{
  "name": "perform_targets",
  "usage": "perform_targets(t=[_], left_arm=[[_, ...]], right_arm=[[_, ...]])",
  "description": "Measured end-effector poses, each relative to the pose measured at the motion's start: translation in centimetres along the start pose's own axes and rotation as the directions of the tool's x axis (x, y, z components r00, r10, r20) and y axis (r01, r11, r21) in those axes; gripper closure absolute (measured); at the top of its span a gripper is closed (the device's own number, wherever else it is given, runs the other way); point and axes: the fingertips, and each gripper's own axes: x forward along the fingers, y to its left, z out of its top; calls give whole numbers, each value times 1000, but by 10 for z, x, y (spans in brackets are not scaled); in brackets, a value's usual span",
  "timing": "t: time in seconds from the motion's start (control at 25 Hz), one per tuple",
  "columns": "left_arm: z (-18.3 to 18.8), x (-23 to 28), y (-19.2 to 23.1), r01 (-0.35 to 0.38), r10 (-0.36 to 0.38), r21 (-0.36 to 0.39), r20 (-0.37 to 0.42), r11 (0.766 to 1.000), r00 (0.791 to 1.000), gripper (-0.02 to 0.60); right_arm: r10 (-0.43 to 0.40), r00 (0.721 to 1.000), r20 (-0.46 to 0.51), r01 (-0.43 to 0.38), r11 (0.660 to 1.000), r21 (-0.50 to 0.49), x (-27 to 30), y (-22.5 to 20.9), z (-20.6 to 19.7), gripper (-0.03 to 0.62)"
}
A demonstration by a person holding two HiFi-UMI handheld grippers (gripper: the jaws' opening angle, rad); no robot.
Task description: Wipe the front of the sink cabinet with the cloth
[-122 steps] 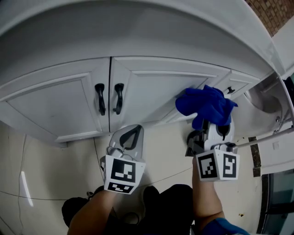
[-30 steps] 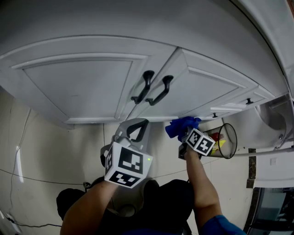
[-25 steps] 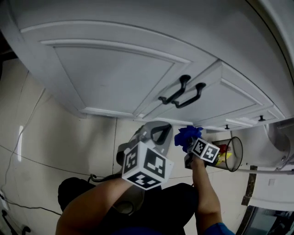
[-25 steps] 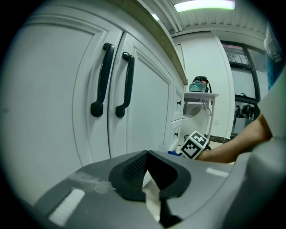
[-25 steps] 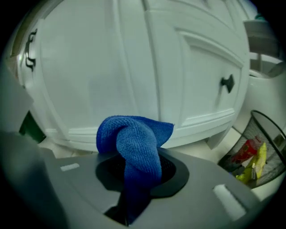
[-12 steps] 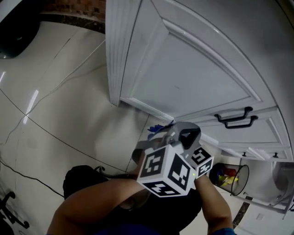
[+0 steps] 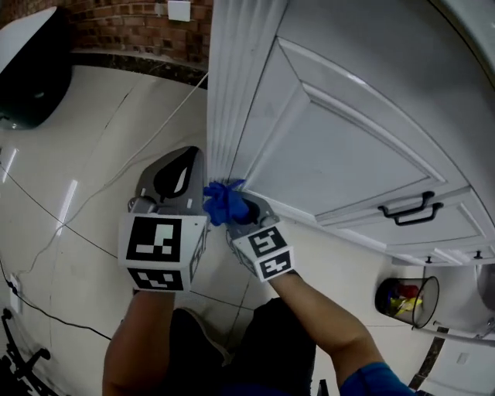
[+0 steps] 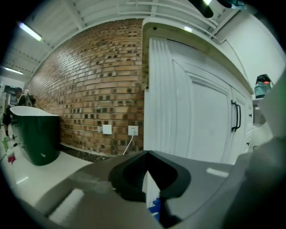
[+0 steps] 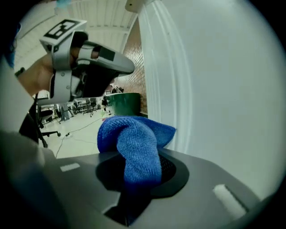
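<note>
The white sink cabinet (image 7: 348, 147) fills the upper right of the head view, with a fluted corner post (image 7: 232, 85) at its left end and two black door handles (image 7: 410, 210). A blue cloth (image 7: 224, 203) is bunched against the foot of that post, and my right gripper (image 7: 236, 210) is shut on it. The right gripper view shows the cloth (image 9: 134, 143) spilling out of the jaws of the right gripper (image 9: 138, 174), right beside the post (image 9: 165, 80). My left gripper (image 7: 189, 155) hangs just left of the cloth, shut with nothing in it; its tips (image 8: 146, 154) meet.
A brick wall (image 7: 131, 31) with a socket (image 7: 179, 9) and a cable (image 7: 155, 131) runs behind the cabinet's left end. A dark green tub (image 8: 38, 136) stands on the tiled floor at left. A wire waste bin (image 7: 406, 298) sits at lower right.
The right gripper carried the cloth leftward from below the door handles to the cabinet's left corner post. The left gripper shifted to the cloth's left side, and the view swung left too.
</note>
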Motion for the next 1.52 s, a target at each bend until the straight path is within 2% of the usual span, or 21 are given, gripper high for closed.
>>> perform_targets(t=[0.2,0.32,0.48,0.68,0.88,1.04,1.52], left_arm=[[-13,2,28,-37,36,-16,-41,999,999,575],[-13,6,25,-26,26,-5,-45,1000,999,575],[-17,12,3,25,-24,4,-72,1000,997,575],[-11,12,-44,146,-145,9,-79,989,986,575],[-8,12,-110,286,-278,75,-100,955,955,575],[-16,17,-154,364,-348,117,-139,924,927,575],[-20,23,-236,480,-456,151,-167,864,874,575]], right_arm=[[-121,992,-36,121,993,-10,41,-11,-20,505],[-146,988,-54,146,989,-5,42,-17,-31,507],[-166,983,-76,167,986,15,20,-32,-43,507],[-189,976,-111,196,979,58,-17,-57,-60,507],[-213,967,-142,229,967,111,-51,-78,-74,507],[-240,957,-162,263,955,137,-78,-94,-85,507],[-379,899,-220,424,880,214,-172,-151,-129,507]])
